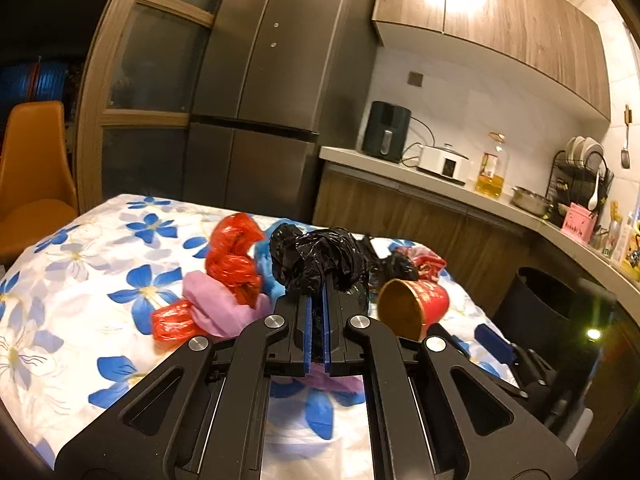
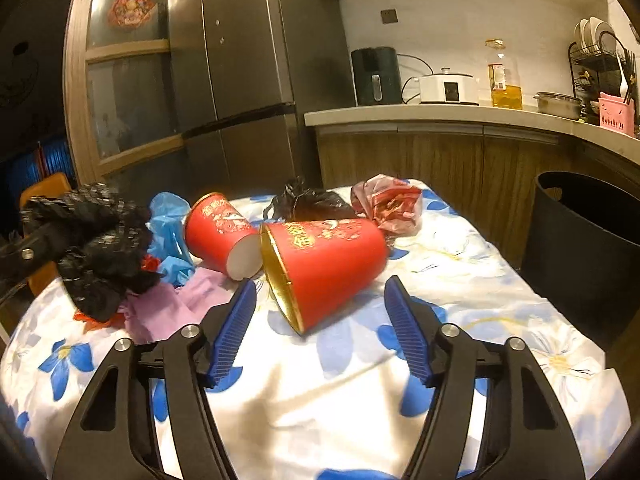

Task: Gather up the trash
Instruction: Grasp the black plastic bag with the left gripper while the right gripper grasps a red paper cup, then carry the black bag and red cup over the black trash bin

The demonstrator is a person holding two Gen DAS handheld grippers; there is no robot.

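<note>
Black crumpled plastic bag (image 1: 318,258) sits pinched in the left gripper (image 1: 319,300); right gripper (image 2: 322,316), jaws half-wide around nothing, could roll the tipped red paper cup (image 2: 324,264) away.

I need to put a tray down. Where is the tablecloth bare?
Bare: the near cloth below the big red cup, and the right strip toward the black bin. Crowded: the far left, around the black bag and purple bag.

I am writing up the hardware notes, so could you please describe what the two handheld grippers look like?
Both match: the left gripper and right gripper have matte black plastic linkage arms with triangular cut-outs, round silver pivot bolts, and blue ribbed pads on the fingers. No cables, markings or sleeves show.
</note>
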